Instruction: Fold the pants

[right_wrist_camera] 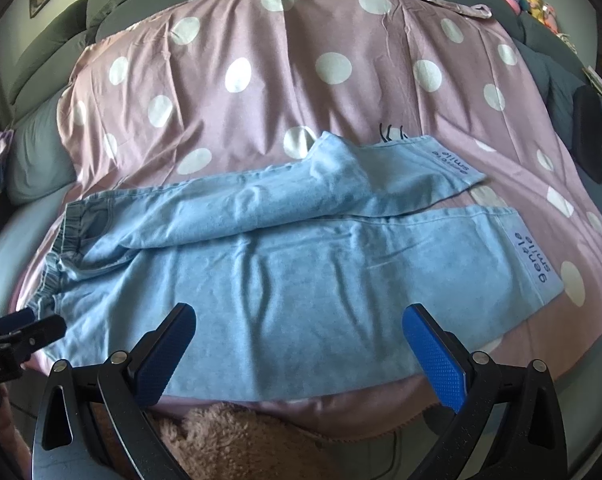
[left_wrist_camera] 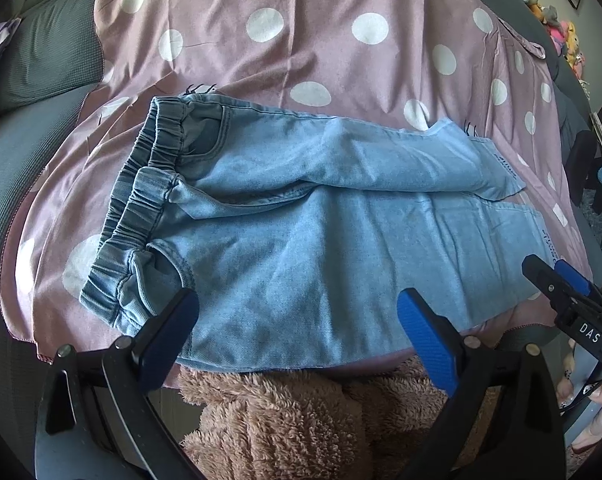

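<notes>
Pink polka-dot sheet (left_wrist_camera: 321, 40) covered the bed, grey cushions (left_wrist_camera: 49, 52) at its left edge, stuffed toys (left_wrist_camera: 561, 28) past its far right corner. Light blue pants (left_wrist_camera: 301, 220) lay flat across the sheet's near half, unfolded, elastic waistband (left_wrist_camera: 141, 200) toward the left, both legs running right, far leg wrinkled and partly overlapping the near one, printed cuffs (right_wrist_camera: 535, 264) at the right end. Left tool (left_wrist_camera: 297, 332) hovered over the near pants edge by the waistband, fingers spread wide, holding nothing. Right tool (right_wrist_camera: 299, 344) hovered over the near leg, also spread wide, empty. Brown fuzzy fabric (left_wrist_camera: 281, 420) showed below the sheet's near edge.
</notes>
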